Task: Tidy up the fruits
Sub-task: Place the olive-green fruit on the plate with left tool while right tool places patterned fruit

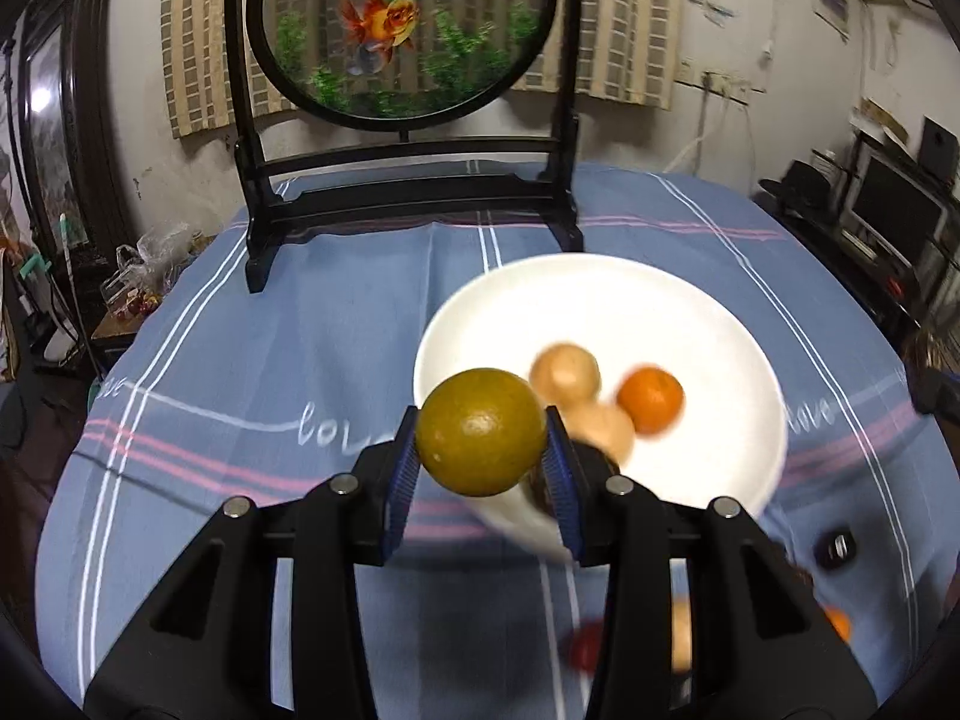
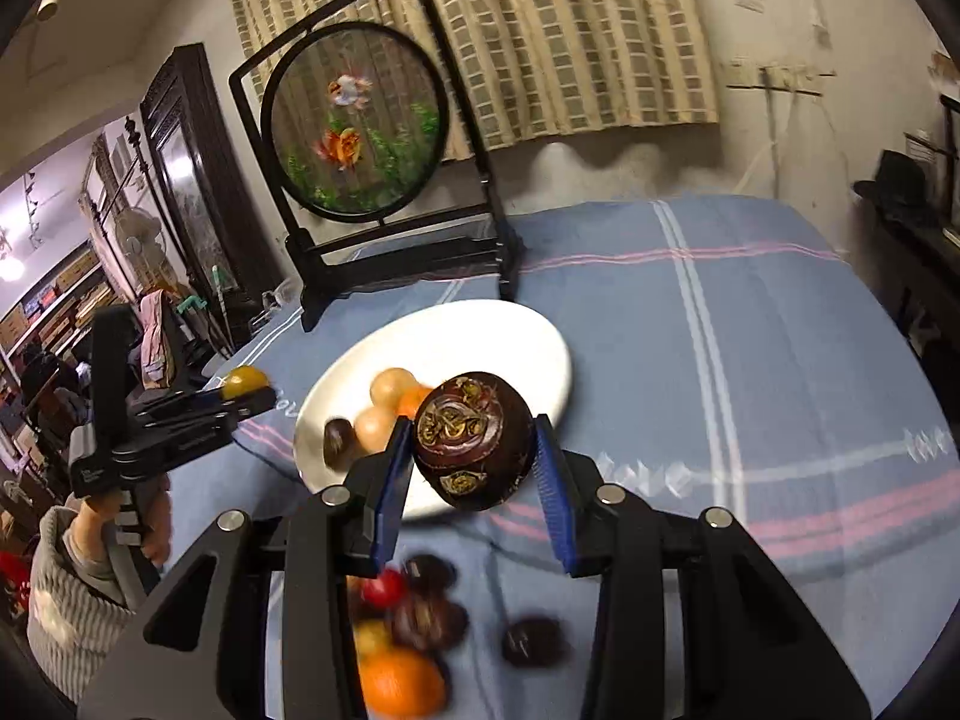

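Note:
My left gripper (image 1: pixel 482 441) is shut on a yellow-green citrus fruit (image 1: pixel 480 431), held in the air above the near-left rim of a white plate (image 1: pixel 708 312). On the plate lie two tan round fruits (image 1: pixel 565 373) and a small orange (image 1: pixel 651 399). My right gripper (image 2: pixel 474 450) is shut on a dark brown mangosteen (image 2: pixel 474 441), raised over the plate's (image 2: pixel 480 330) near edge. In the right wrist view the left gripper (image 2: pixel 240 399) shows at the left with its yellow-green fruit (image 2: pixel 243 381), a hand and knit sleeve below it.
A pile of loose fruit lies on the blue striped cloth (image 2: pixel 750 360) near me: an orange (image 2: pixel 399 684), a red one (image 2: pixel 384 588), dark mangosteens (image 2: pixel 534 639). A black-framed round goldfish screen (image 1: pixel 402 30) stands at the table's far edge. Furniture crowds both sides.

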Demonstrator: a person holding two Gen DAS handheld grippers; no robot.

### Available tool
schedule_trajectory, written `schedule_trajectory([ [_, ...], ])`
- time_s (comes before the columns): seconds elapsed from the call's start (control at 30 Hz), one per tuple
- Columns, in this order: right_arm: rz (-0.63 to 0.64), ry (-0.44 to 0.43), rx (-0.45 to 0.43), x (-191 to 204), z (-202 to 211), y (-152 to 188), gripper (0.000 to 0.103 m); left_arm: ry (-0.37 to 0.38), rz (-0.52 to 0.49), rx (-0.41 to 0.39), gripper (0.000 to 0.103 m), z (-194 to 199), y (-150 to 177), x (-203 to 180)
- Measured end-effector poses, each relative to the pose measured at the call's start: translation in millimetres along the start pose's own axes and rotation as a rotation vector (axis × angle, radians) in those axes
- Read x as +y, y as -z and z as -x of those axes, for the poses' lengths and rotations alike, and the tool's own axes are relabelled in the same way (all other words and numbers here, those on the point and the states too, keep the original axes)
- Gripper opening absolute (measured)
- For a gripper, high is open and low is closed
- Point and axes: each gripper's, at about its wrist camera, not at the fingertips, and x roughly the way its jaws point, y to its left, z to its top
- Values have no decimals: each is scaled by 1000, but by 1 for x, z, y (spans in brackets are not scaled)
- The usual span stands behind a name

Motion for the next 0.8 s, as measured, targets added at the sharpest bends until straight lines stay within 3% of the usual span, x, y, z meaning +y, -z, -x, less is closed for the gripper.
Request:
schedule_trajectory([
  [0.23, 51, -6, 137, 16, -83, -5, 40, -2, -3, 84, 40, -60, -11, -2],
  [0.4, 96, 21, 213, 16, -108, 0, 43, 21, -16, 107, 42, -73, -10, -3],
  [0.47, 101, 42, 200, 17, -107, 0, 68, 15, -33, 96, 60, -73, -10, -6],
  [0.5, 107, 56, 187, 18, -106, 0, 77, 9, -37, 87, 64, -72, -11, -7],
  [0.6, 124, 82, 145, 17, -96, -4, 78, 0, -52, 67, 67, -66, -11, -9],
  [0.7, 92, 51, 76, 15, -76, -11, 78, 0, -36, 46, 74, -56, -13, -6],
  [0.73, 84, 37, 60, 14, -69, -13, 81, 1, -27, 31, 78, -50, -14, -4],
  [0.8, 76, 16, 26, 15, -53, -16, 97, 2, -13, 12, 81, -40, -14, -1],
])
